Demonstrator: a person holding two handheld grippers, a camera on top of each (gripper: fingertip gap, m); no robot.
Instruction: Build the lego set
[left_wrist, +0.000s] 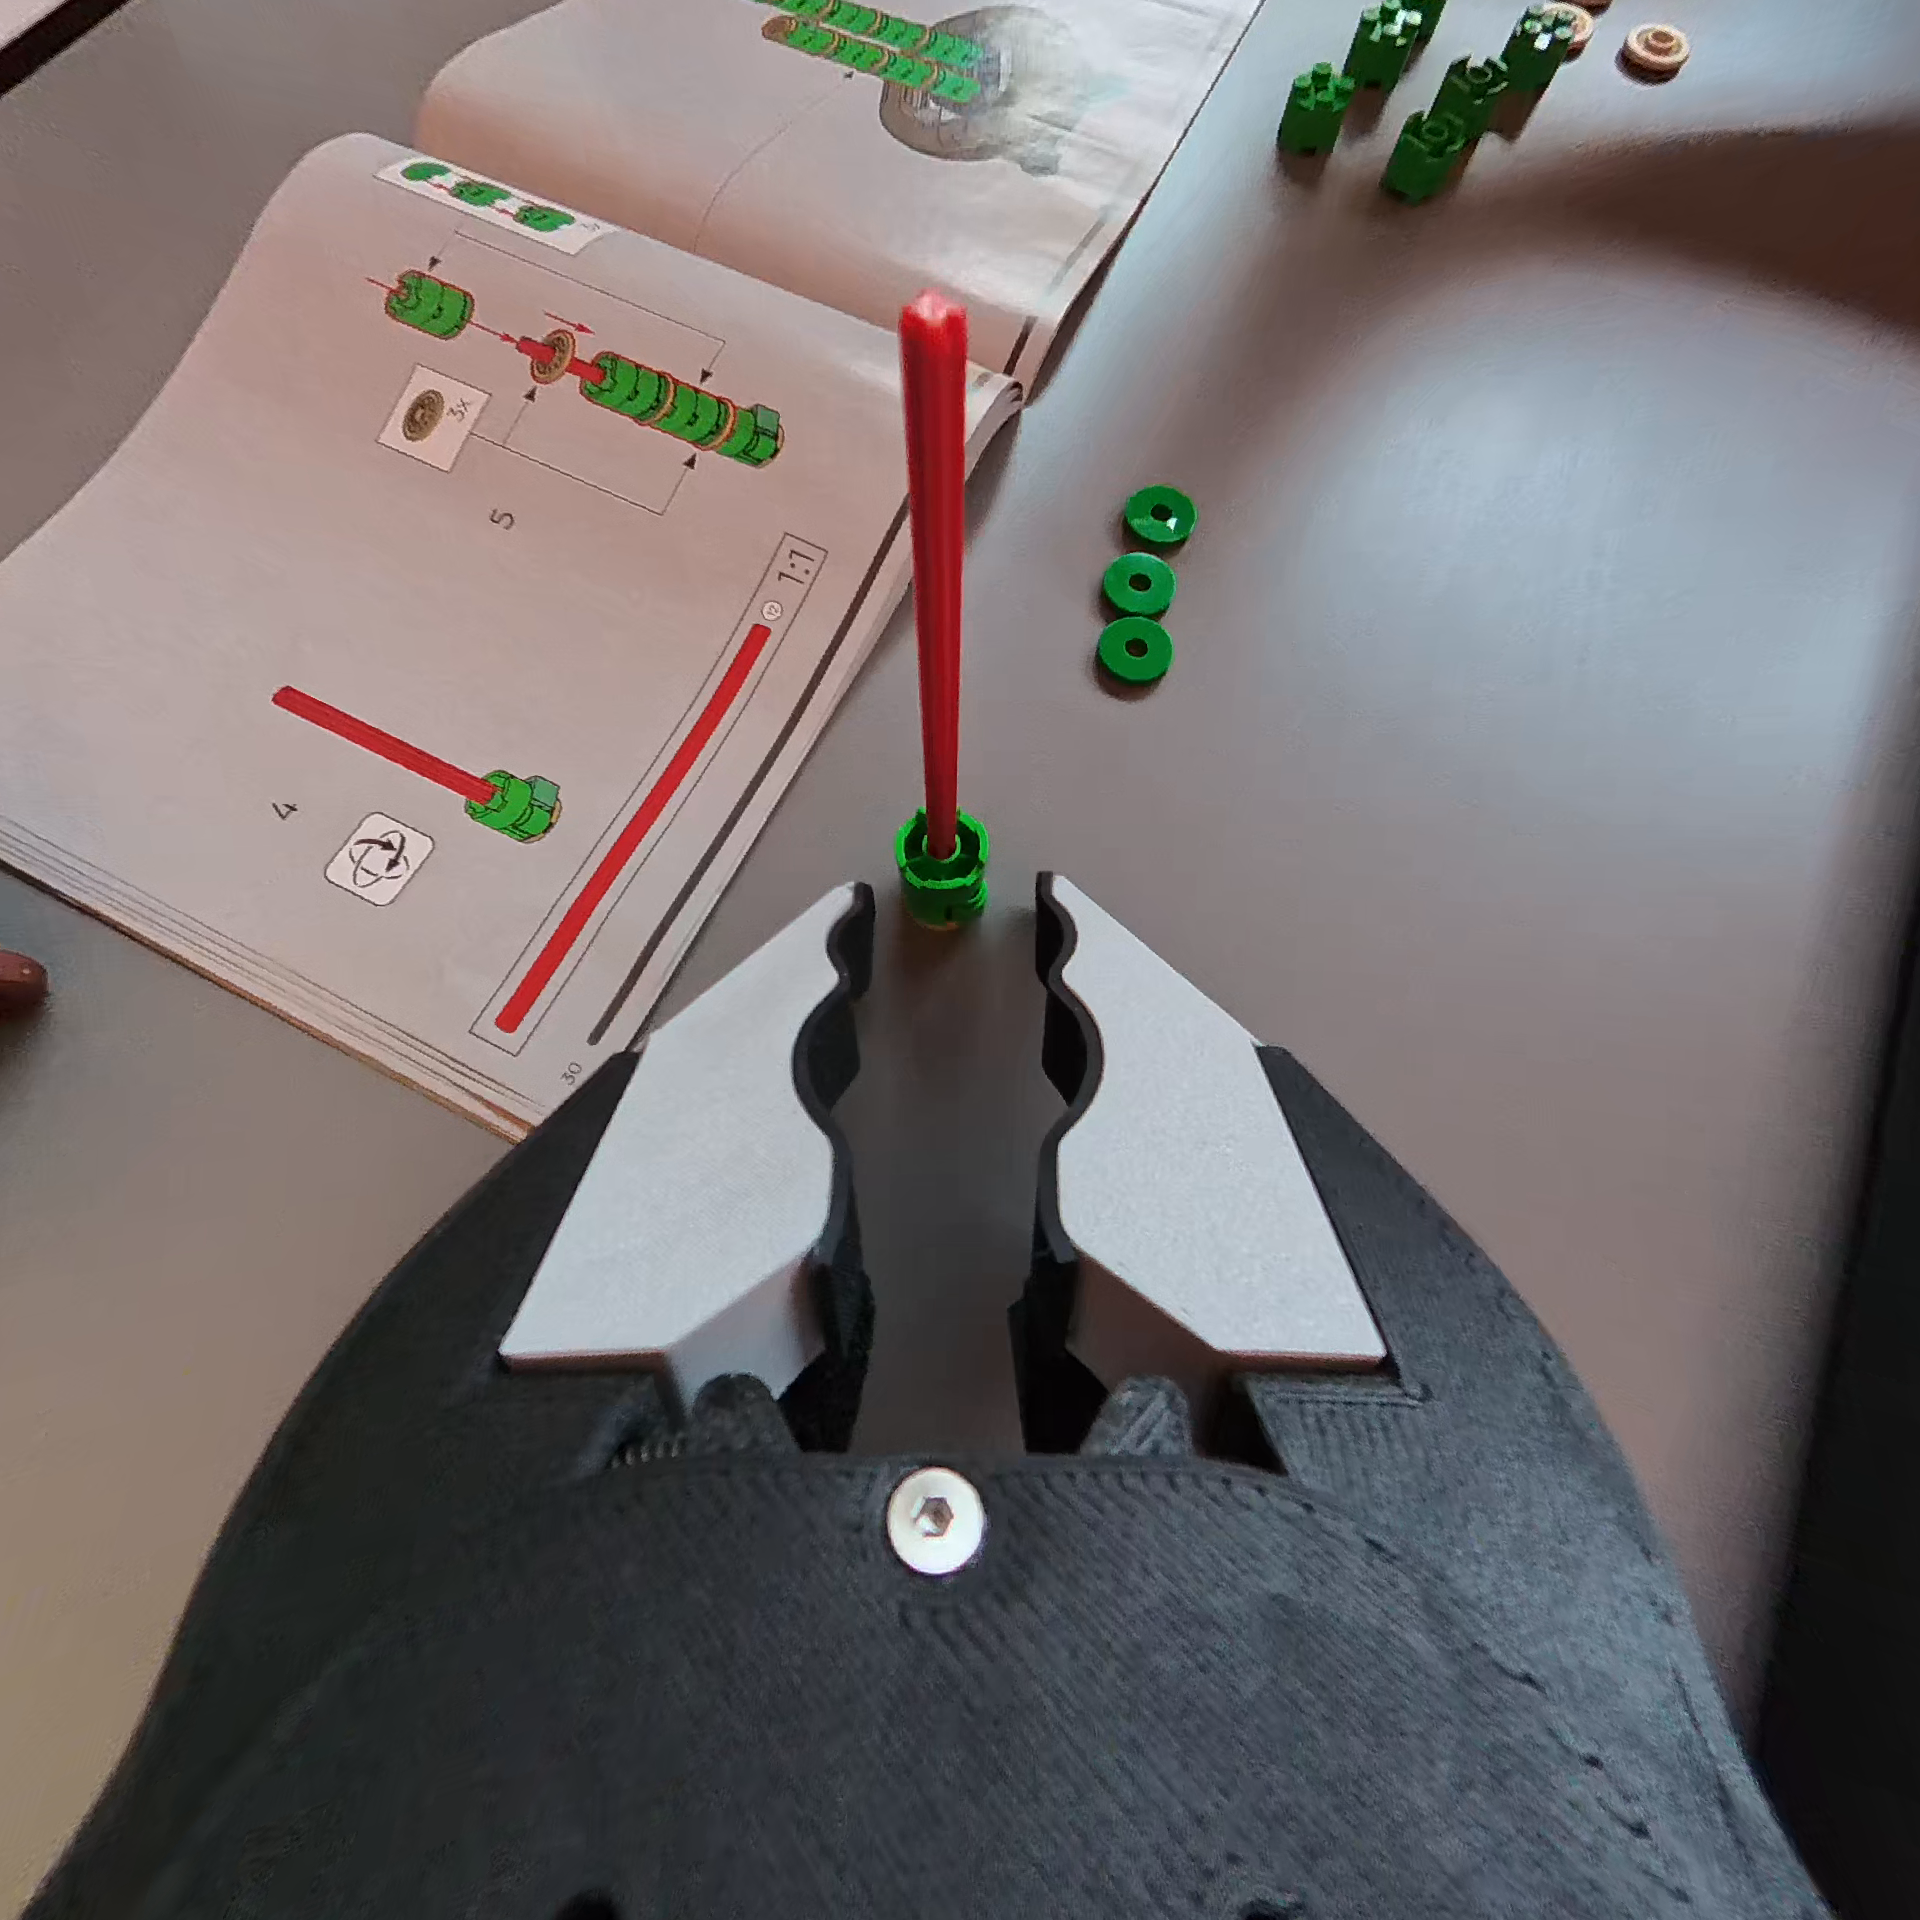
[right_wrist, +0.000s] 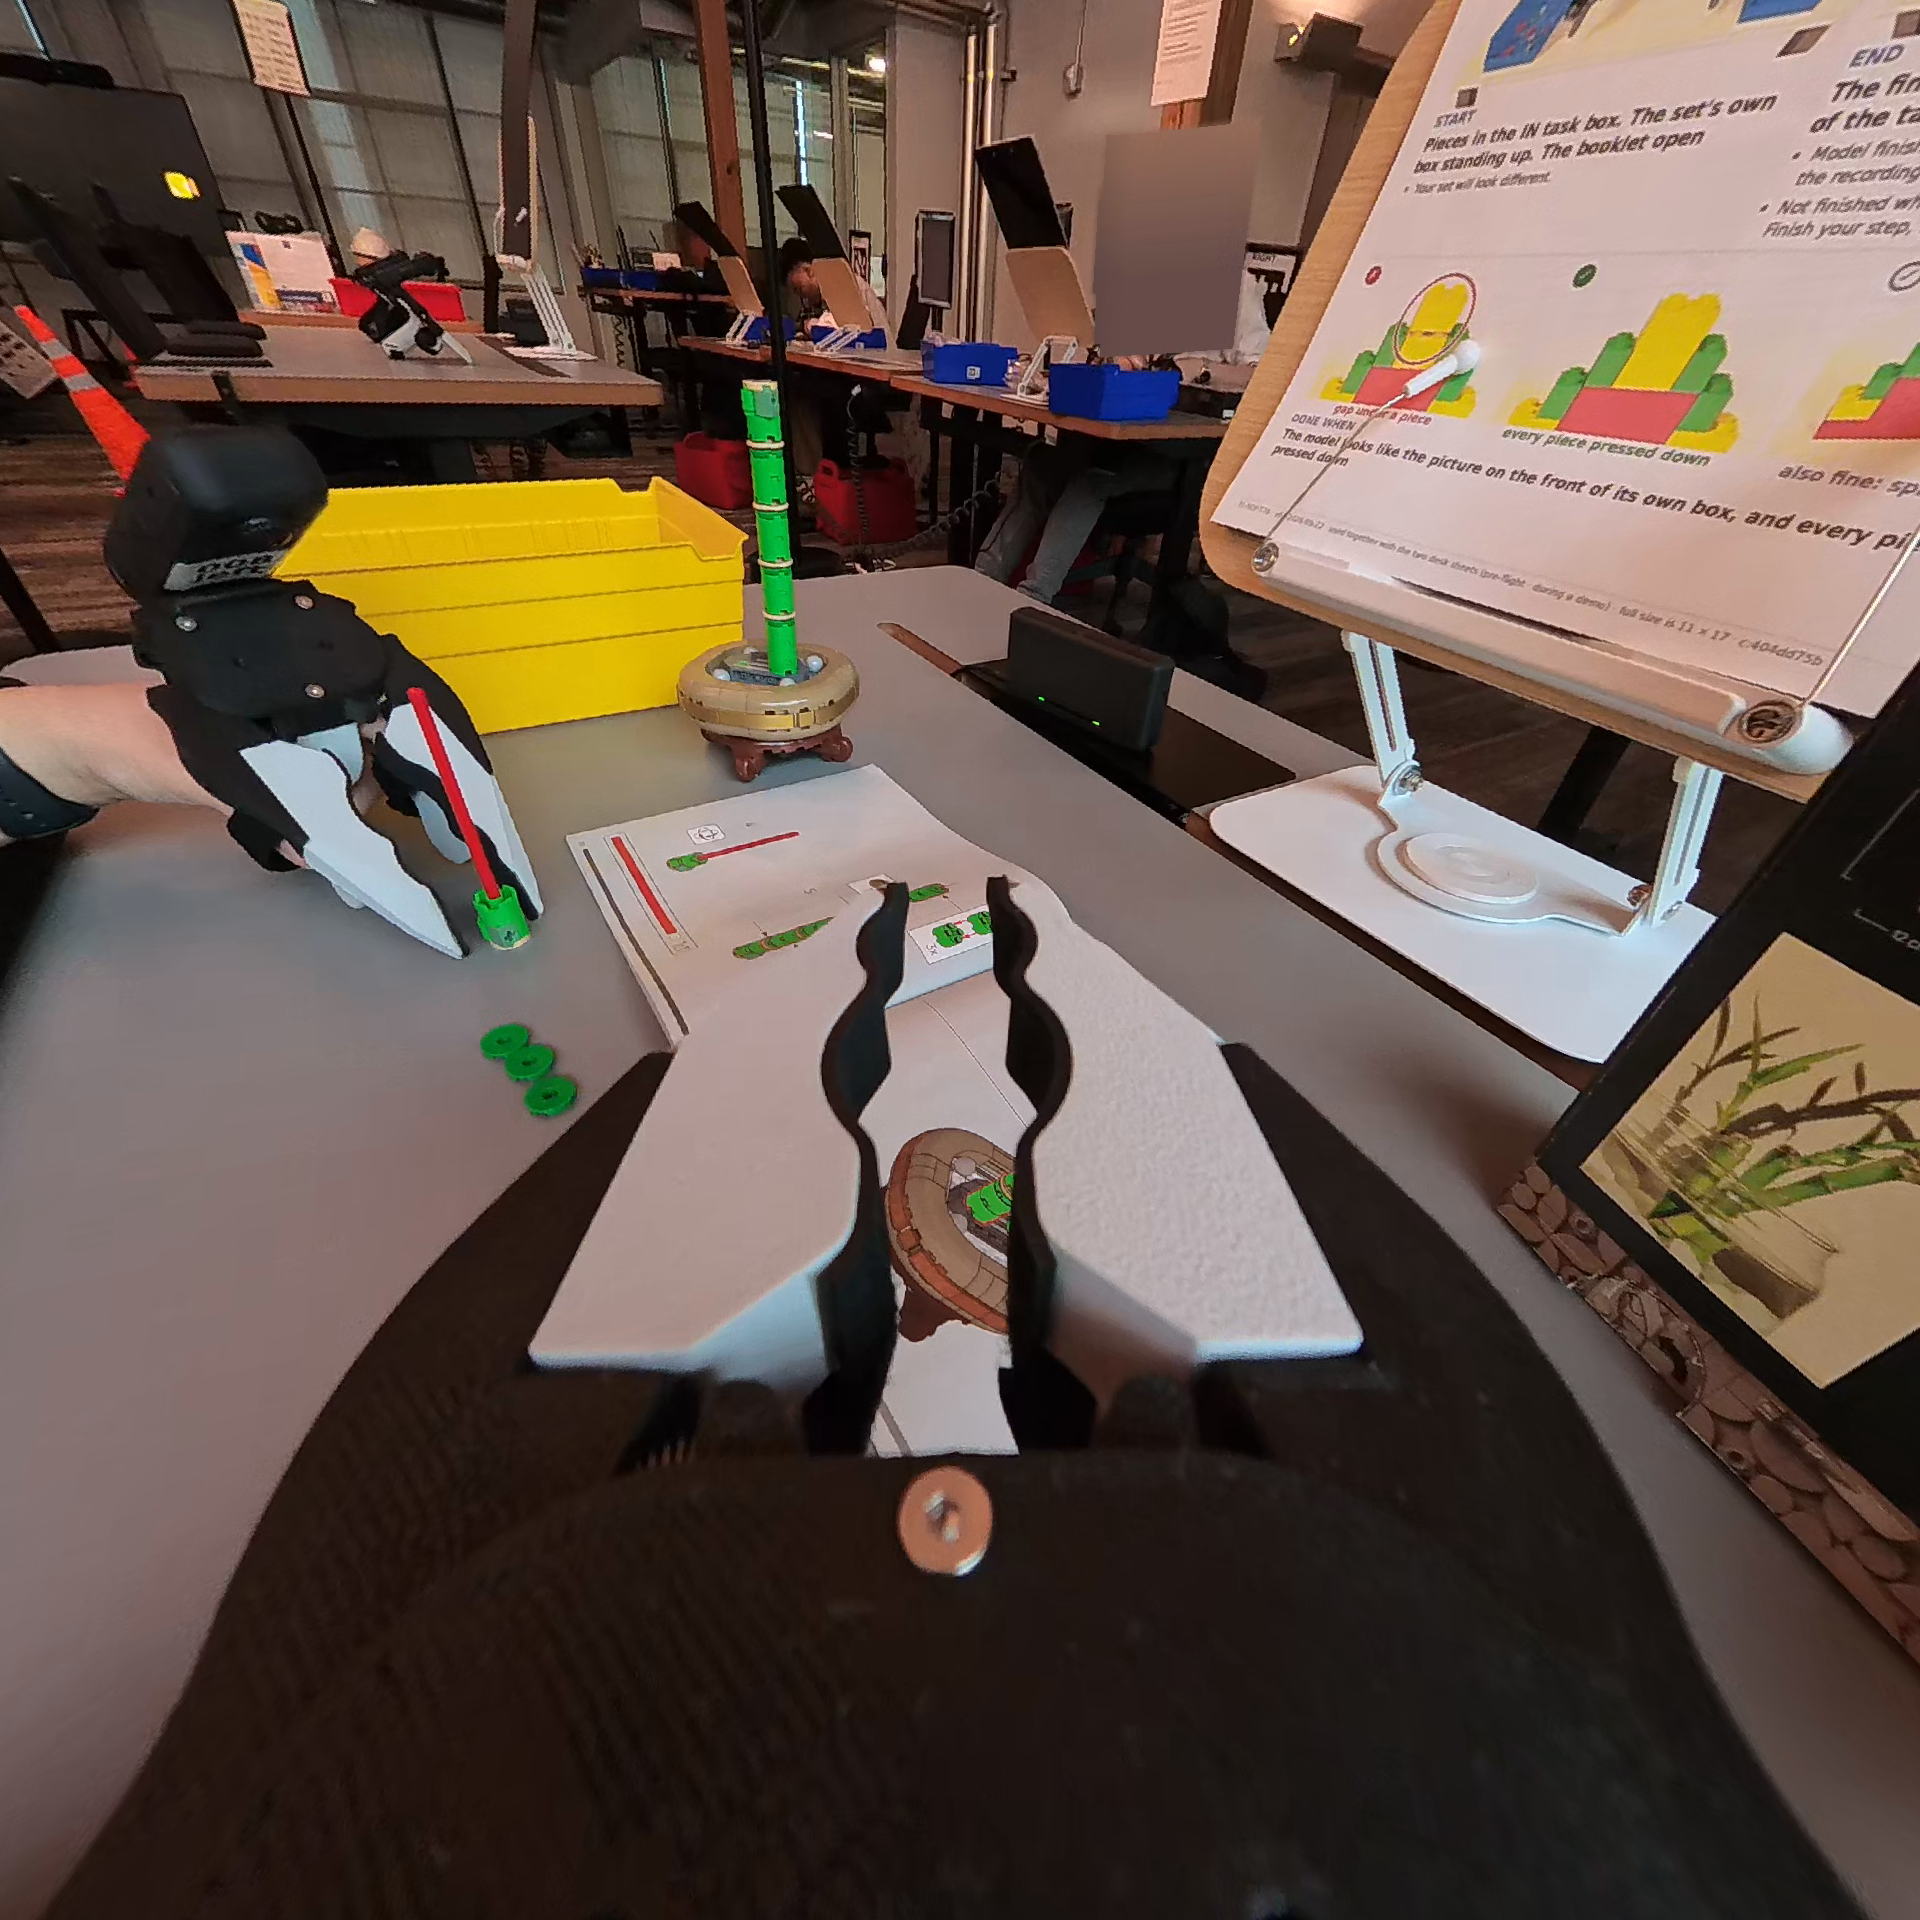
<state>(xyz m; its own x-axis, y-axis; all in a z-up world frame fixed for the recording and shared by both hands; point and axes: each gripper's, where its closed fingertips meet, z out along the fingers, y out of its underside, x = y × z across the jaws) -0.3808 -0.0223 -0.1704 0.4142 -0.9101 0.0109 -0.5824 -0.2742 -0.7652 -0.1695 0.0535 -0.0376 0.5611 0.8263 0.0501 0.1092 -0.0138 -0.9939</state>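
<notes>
Landmark: the long red plastic axle (left_wrist: 935, 582) is standing upright on the grey table (left_wrist: 1507, 727), its foot plugged into a small round green brick (left_wrist: 941, 868).

Left tongs: the left gripper (left_wrist: 951, 894) is sitting with its grey fingers (left_wrist: 727, 1122) spread wide, empty, the tips flanking the green brick without visibly touching it; in the right wrist view the axle is leaning up between those fingers.

Right tongs: the right gripper (right_wrist: 943, 904) is hovering narrow but parted, holding nothing, over the open paper instruction booklet (right_wrist: 831, 831), well to the far side of the axle.

Loose parts: three flat green round plates (left_wrist: 1138, 587) are lying in a row just beside the axle, on the side away from the booklet; taller green round bricks (left_wrist: 1413, 114) and a tan round plate (left_wrist: 1654, 49) are waiting farther beyond it.

Finished part: a green segmented stalk on a tan round base (right_wrist: 771, 686) is standing well behind the axle, near the yellow plastic bin (right_wrist: 540, 592).

Step in hand: probably the booklet's stage of threading pieces down the axle, with only the end brick on.

Next move: likely the left fingers closing on the green brick to steady the axle, while the right gripper is fetching a piece, aligning its hole with the axle tip and sliding it down.
</notes>
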